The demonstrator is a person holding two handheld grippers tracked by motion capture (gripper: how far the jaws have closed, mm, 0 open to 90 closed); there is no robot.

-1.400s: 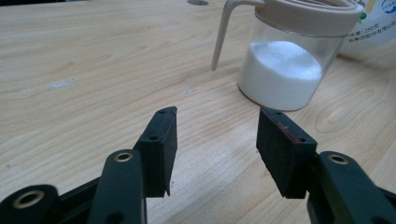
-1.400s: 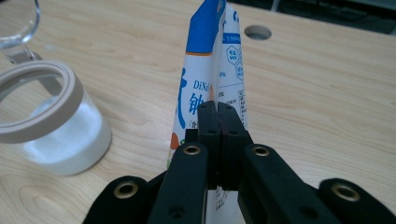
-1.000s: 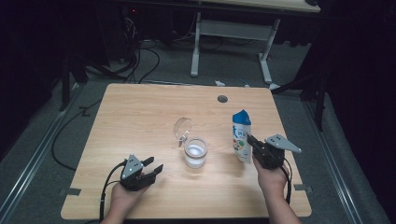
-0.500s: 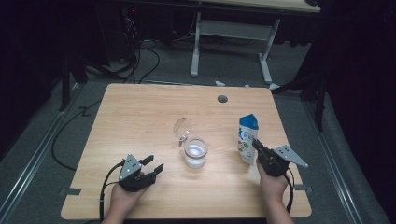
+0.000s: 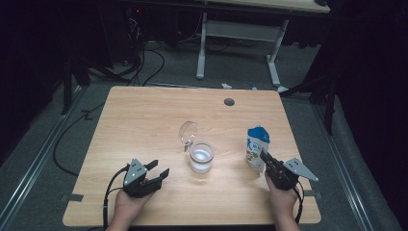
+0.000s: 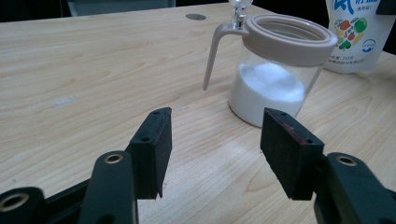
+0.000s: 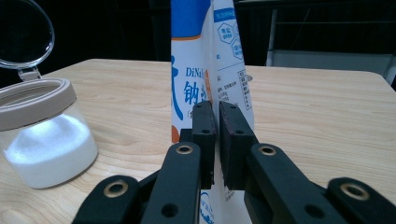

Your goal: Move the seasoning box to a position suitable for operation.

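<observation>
Pinching the side seam of the salt bag (image 5: 257, 148), the right gripper (image 5: 267, 162) sat at lower right of the high view, its jaws just starting to ease apart with the bag edge between them. Bag stood upright on the table (image 5: 144, 120), right of the open jar (image 5: 201, 157) with white grains at frame centre. Left gripper (image 5: 159, 174) at lower left, jaws spread, nothing between, widening. Risk: a soft bag let go too early could slump or tip toward the jar and spill
</observation>
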